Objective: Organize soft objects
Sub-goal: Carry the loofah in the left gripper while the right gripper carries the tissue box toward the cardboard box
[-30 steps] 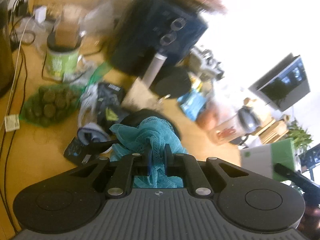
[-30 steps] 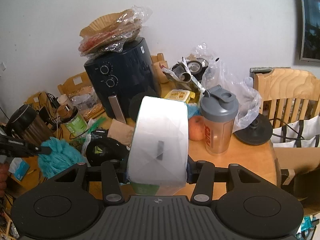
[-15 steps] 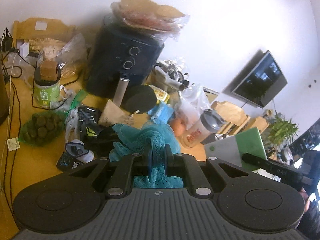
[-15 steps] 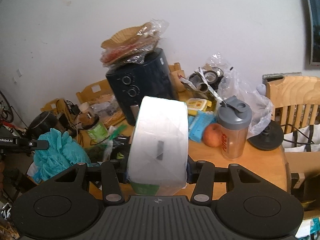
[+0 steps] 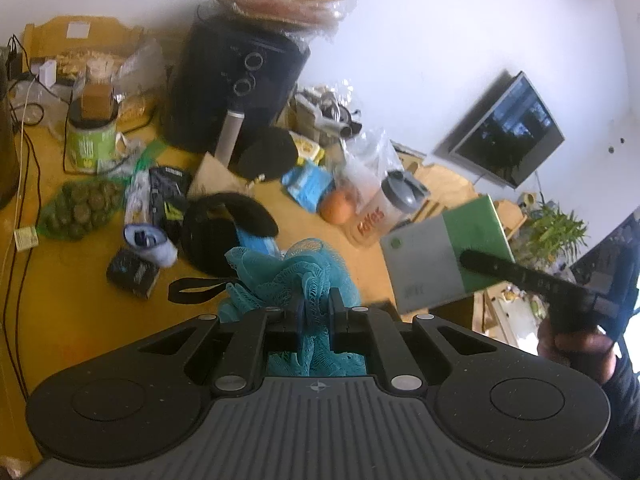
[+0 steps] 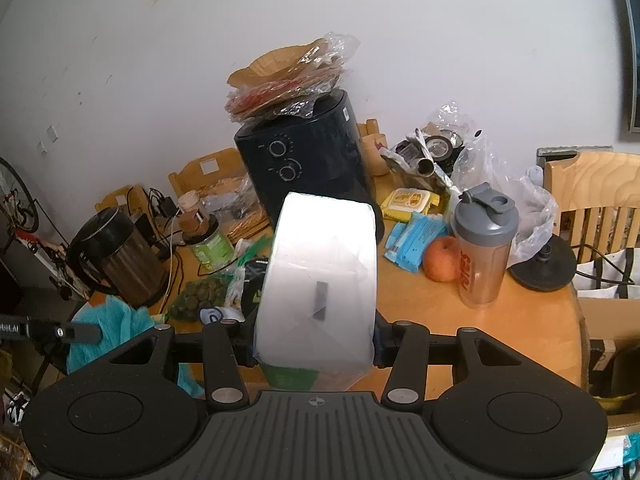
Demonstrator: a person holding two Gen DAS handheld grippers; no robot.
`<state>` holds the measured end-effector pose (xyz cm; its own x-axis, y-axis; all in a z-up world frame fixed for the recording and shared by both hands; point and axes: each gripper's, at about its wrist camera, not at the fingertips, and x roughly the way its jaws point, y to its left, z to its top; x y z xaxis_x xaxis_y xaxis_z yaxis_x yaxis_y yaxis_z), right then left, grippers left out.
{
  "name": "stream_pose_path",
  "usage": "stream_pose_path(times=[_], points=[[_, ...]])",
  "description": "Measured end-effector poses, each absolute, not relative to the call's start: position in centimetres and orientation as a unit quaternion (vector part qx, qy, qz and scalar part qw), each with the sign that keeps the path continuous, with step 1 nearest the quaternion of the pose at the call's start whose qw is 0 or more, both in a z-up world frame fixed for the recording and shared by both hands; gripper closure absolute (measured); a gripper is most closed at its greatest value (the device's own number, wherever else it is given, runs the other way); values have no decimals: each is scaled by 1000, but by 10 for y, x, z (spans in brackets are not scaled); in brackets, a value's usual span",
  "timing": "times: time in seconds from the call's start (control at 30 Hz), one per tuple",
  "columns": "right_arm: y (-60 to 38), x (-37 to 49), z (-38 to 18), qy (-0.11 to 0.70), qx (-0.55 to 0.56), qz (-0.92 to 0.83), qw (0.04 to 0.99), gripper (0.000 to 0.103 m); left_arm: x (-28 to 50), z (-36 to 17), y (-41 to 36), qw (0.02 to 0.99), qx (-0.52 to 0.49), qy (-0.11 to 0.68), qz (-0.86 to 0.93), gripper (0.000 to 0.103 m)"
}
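A teal mesh sponge [image 5: 296, 276] sits pinched in the left tool [image 5: 316, 312] at lower centre of the frame, above the cluttered desk [image 5: 80, 304]; the right tool [image 6: 316, 344] is clamped on a white-wrapped pack [image 6: 320, 280], air fryer [image 6: 316, 164] behind.

Each handheld gripper is black plastic: a ribbed grey-black base with a small compass-like mark, 2 round discs at its sides, and linkage arms pinned by 4 silver screws. The person's hand [image 5: 572, 336] emerges from a dark sleeve [image 5: 624, 384].
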<state>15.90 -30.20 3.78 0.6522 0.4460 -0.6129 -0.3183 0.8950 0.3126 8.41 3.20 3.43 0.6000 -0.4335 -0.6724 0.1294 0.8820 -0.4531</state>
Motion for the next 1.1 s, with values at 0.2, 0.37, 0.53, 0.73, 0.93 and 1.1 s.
stream_pose_path(times=[0.2,0.37,0.53,0.73,0.93,1.1], points=[[-293,149,38,365,82,216,902,52,66,22,22,873,-169,428,-162,91],[-288,141,34,375,76,218,898,52,56,11,18,880,-137,434,-136,75],[-284,131,26,389,72,216,893,52,43,9,23,886,-141,427,-111,64],[-273,117,13,414,63,218,881,52,30,4,31,887,-145,432,-80,63],[-258,106,2,429,46,225,874,52,19,0,38,884,-156,436,-65,63],[-247,100,3,416,17,227,880,51,12,-3,40,880,-157,444,-61,63]])
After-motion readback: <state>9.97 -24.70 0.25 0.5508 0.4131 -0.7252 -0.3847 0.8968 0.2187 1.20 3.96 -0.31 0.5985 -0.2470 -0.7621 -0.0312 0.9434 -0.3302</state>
